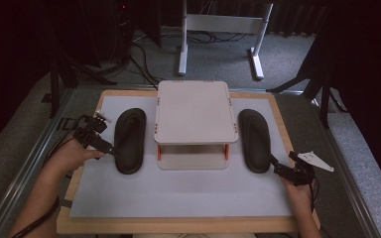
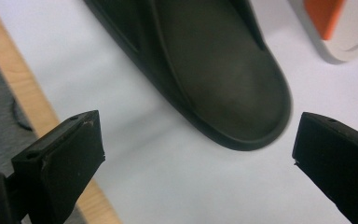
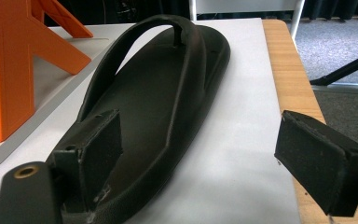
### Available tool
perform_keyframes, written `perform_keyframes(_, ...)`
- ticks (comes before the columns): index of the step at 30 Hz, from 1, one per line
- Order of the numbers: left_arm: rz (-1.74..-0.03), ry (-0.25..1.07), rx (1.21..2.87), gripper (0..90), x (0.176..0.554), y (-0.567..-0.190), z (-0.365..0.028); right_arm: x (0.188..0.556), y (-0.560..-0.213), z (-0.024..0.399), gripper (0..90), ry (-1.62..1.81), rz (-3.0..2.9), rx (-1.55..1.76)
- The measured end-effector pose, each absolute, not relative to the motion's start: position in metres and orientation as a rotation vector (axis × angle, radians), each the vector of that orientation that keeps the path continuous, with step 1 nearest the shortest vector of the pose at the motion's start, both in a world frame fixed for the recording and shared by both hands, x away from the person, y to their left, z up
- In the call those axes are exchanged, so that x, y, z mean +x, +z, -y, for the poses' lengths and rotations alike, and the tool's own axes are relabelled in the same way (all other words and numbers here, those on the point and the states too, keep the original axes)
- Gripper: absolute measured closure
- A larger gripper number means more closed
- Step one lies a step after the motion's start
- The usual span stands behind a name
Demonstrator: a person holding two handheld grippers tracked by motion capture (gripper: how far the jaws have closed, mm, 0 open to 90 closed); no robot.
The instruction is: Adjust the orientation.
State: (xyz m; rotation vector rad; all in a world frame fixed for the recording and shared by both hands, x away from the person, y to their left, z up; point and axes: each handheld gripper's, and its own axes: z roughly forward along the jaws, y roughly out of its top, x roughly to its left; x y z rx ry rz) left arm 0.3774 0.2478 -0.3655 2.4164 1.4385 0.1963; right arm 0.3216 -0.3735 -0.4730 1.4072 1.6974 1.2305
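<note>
Two black sandals lie on the white mat, one on each side of a white two-level stand with orange legs. My left gripper sits at the outer edge of the left sandal, near its heel. In the left gripper view it stands open, with the sandal's rounded heel just ahead between the jaws. My right gripper is at the heel of the right sandal. It is open, straddling that sandal's outer edge: one jaw over the footbed, the other over the mat.
The mat lies on a wooden board inside a metal frame. The stand's orange legs rise close beside the right sandal. A white desk frame and cables sit on the carpet beyond the table. Bare mat lies in front of the stand.
</note>
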Motion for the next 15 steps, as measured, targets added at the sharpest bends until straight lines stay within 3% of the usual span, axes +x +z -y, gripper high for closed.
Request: perform_keyframes(15, -1.439, 0.179, 2.410, 1.6, 0.401, -0.356, -0.234, 0.323, -0.473, 0.373, 14.0, 1.216, -1.711, 1.408)
